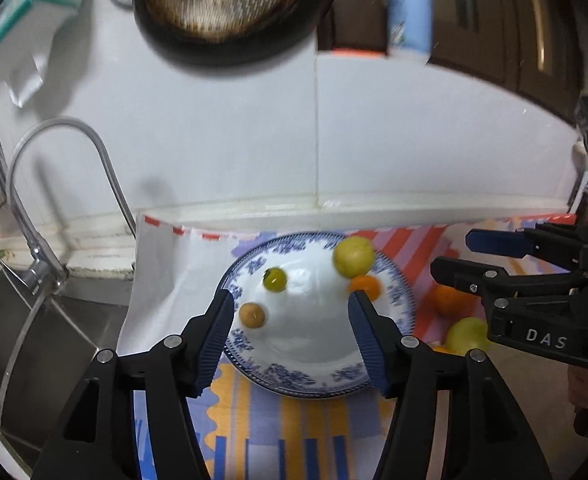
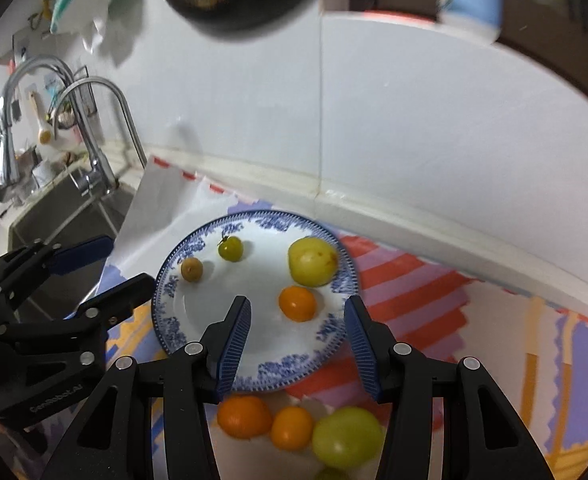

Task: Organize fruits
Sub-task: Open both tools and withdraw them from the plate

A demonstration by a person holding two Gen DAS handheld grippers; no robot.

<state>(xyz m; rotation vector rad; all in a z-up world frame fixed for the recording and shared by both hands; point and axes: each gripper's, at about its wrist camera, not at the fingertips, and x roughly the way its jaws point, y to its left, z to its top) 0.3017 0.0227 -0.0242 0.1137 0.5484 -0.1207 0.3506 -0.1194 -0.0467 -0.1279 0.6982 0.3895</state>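
A blue-and-white plate (image 1: 294, 380) (image 2: 198, 332) lies on a patterned cloth. On it are a yellow-green fruit (image 1: 353, 257) (image 2: 311, 262), a small orange (image 1: 367, 285) (image 2: 297, 303), a small green fruit (image 1: 274, 279) (image 2: 230, 248) and a small tan fruit (image 1: 253, 314) (image 2: 192, 269). Beside the plate on the cloth lie two oranges (image 2: 244, 416) (image 2: 292, 427) and a green fruit (image 2: 346, 436) (image 1: 465, 334). My left gripper (image 1: 290, 320) is open and empty above the plate. My right gripper (image 2: 297, 322) is open and empty over the plate's near side.
A sink (image 1: 46, 340) with a curved tap (image 1: 54, 184) lies left of the cloth. A white tiled wall (image 1: 413, 140) rises behind the plate. A dark pan (image 1: 234, 4) and a blue bottle (image 1: 409, 12) are up high.
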